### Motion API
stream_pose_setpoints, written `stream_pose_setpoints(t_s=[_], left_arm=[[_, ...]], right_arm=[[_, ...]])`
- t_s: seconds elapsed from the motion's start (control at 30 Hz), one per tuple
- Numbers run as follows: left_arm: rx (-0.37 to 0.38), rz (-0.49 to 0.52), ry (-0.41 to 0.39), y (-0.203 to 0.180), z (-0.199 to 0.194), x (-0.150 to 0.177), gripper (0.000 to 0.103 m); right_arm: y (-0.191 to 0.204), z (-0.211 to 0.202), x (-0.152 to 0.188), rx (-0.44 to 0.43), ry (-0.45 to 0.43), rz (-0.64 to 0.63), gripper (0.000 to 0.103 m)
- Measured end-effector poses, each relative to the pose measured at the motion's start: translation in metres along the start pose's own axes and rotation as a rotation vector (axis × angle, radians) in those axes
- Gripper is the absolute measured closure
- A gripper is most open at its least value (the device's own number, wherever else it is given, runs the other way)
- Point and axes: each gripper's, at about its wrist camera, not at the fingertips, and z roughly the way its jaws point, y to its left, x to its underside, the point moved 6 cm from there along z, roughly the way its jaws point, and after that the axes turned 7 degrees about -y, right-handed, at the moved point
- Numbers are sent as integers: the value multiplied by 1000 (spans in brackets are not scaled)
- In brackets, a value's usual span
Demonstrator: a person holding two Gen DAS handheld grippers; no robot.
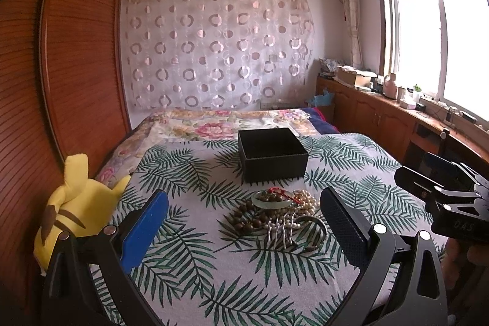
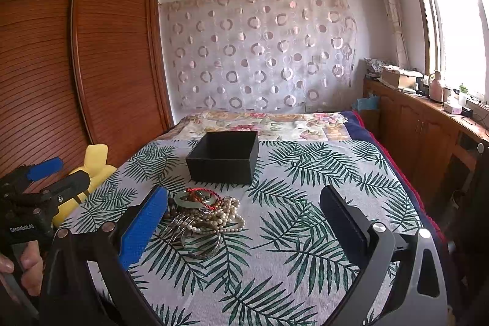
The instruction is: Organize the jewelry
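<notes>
Nothing has gone into the black box as far as its visible interior shows; it stands open and lidless on the palm-leaf cloth covering the bed, just beyond the jewelry heap. The whole job appears to lie ahead. The heap sits in one tangle: brown wooden beads, a pale jade bangle threaded with a red cord, a pearl strand, a silver hair comb and a dark metal bangle. The pieces overlap, so separating them looks to be the first difficulty. The left tongs are held low over the near side of the heap, spread wide, gripping nothing. The right tongs sit level beside them, equally wide apart and empty, with the heap by the blue pad. A yellow plush toy lies at the bed's left edge.
</notes>
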Motion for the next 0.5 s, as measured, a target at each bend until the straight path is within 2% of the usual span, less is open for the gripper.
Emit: stream_pose_setpoints(t_s=[0.5], left_arm=[[-2, 0, -7, 4, -10, -15, 7]], right_arm=[[1, 1, 1, -1, -2, -1, 2]])
